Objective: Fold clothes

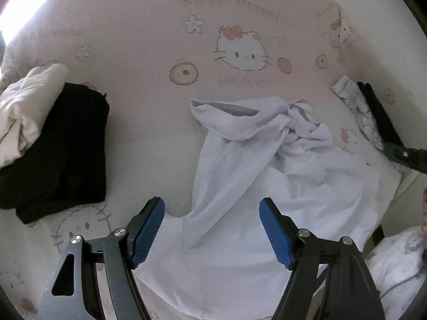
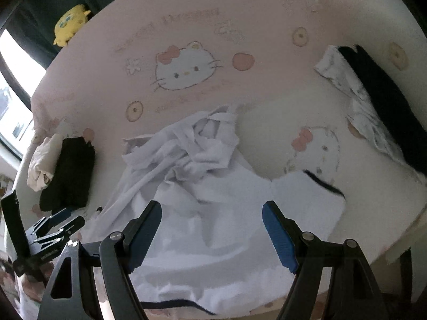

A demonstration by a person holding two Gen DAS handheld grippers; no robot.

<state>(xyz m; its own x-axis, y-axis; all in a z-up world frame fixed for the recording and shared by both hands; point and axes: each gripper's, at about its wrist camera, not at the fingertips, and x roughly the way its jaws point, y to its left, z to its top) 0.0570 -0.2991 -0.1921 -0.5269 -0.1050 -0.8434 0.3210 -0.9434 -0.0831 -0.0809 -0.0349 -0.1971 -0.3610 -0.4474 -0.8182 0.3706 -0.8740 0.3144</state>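
A crumpled white garment (image 1: 240, 186) lies on the pink cartoon-cat bed sheet (image 1: 149, 53), its far end bunched and twisted. It also shows in the right wrist view (image 2: 202, 192), with a dark-trimmed edge at the right. My left gripper (image 1: 212, 208) is open and empty, hovering over the garment's near left part. My right gripper (image 2: 212, 210) is open and empty above the garment's middle. The left gripper also shows in the right wrist view (image 2: 61, 224) at the garment's left edge.
A folded black garment (image 1: 61, 149) and a cream one (image 1: 24, 109) lie at the left. A patterned white cloth (image 2: 355, 101) with a black garment (image 2: 387, 106) on it lies at the right. A yellow plush toy (image 2: 70, 24) sits beyond the bed's far edge.
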